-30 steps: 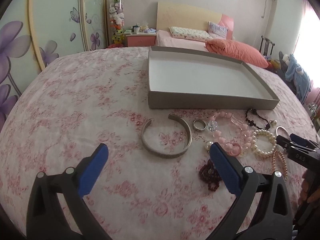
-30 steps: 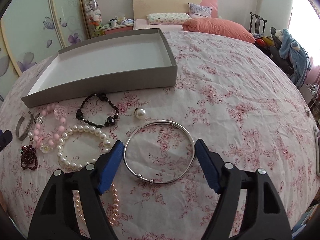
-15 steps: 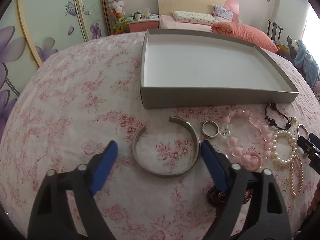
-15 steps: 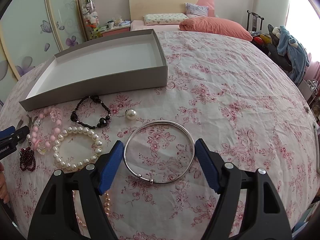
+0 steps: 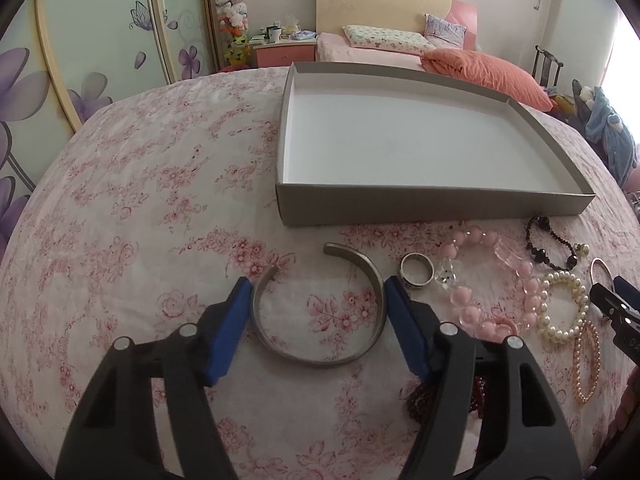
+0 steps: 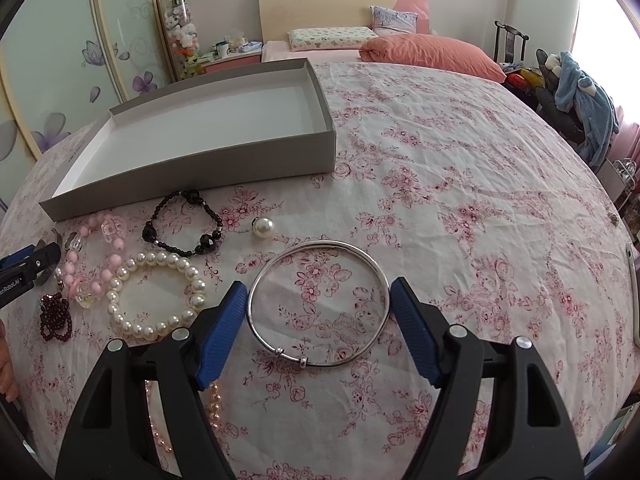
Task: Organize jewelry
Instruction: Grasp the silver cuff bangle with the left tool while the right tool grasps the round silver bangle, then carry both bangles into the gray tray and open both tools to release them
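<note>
A silver open cuff bracelet (image 5: pixel 320 312) lies flat between the blue pads of the left gripper (image 5: pixel 318 320), whose jaws are closing around it, its gap facing away. A thin silver bangle (image 6: pixel 318 304) lies flat between the right gripper (image 6: pixel 318 320) pads, not visibly pressed. An empty grey tray (image 5: pixel 436 204) sits beyond both.

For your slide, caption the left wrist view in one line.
Left gripper closing around an open silver cuff lying before the empty grey tray.

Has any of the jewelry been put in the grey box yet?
No, the grey box shows only its bare white floor, and the silver cuff lies outside on the cloth.
</note>
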Demonstrator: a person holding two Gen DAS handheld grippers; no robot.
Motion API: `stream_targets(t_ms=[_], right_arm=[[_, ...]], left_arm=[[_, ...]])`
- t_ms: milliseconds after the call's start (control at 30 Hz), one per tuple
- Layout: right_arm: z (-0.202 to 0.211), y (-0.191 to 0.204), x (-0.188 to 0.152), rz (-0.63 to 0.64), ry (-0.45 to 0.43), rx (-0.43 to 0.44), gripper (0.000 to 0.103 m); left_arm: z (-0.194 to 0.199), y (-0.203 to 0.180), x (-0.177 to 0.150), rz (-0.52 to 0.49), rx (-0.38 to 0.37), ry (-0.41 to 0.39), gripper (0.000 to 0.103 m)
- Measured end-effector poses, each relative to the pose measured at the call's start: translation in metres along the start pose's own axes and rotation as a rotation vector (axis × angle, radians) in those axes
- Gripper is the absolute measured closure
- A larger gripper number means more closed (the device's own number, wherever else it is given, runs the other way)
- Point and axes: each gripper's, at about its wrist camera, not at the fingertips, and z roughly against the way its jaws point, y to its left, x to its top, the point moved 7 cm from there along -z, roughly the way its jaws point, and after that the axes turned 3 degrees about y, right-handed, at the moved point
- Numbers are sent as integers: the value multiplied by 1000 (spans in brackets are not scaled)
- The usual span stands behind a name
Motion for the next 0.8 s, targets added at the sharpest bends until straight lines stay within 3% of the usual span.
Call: stream_targets(t_ms=[400, 800], right_arm=[[14, -1, 3, -13, -57, 33, 30], [44, 16, 26, 18, -182, 73, 30]], left_arm=[[28, 9, -4, 8, 2, -72, 37], [66, 6, 5, 4, 3, -179, 37]])
